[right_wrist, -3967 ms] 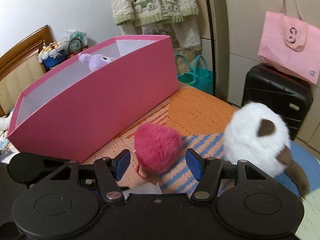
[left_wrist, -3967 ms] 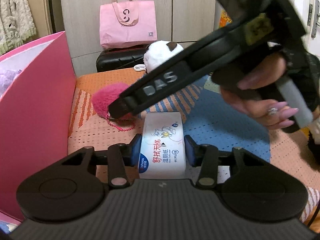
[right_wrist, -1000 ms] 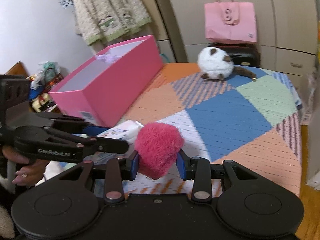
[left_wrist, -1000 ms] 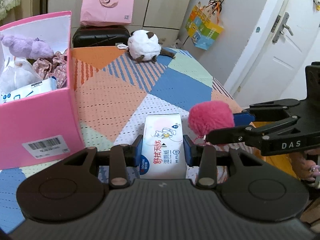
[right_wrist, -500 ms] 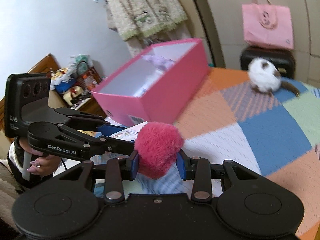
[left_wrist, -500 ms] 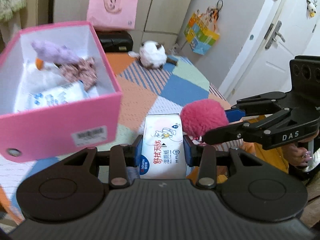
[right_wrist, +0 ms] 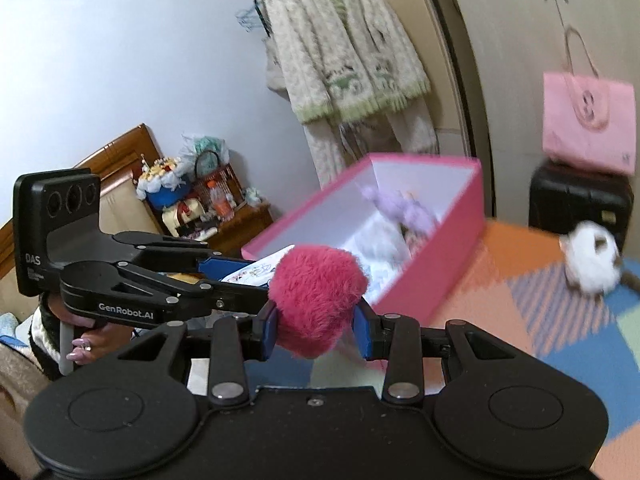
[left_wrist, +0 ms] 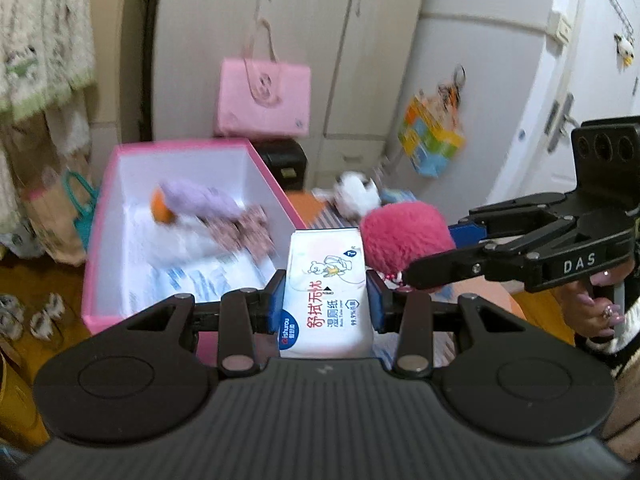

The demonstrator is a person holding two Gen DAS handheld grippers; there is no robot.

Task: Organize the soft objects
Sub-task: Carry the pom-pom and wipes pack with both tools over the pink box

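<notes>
My left gripper (left_wrist: 325,300) is shut on a white wet-wipes pack (left_wrist: 326,292) and holds it in the air at the near end of the open pink box (left_wrist: 93,248). My right gripper (right_wrist: 316,326) is shut on a fluffy pink pom-pom (right_wrist: 316,300), held just right of the pack; the pom-pom (left_wrist: 404,236) also shows in the left wrist view. The box (right_wrist: 432,264) holds a purple plush (left_wrist: 196,196), a patterned cloth and a white pack. A white and brown plush (right_wrist: 592,260) lies on the patchwork bed cover (right_wrist: 520,312) beyond.
A black suitcase (right_wrist: 580,196) with a pink tote bag (right_wrist: 588,120) on it stands by the wardrobe. A knitted cardigan (right_wrist: 344,48) hangs on the wall. A wooden side table with clutter (right_wrist: 208,204) is at the left. A white door (left_wrist: 592,80) is at the right.
Both grippers have risen and swung left with their loads, now level with the near end of the pink box. The box's inside is more in view. The grips are unchanged.
</notes>
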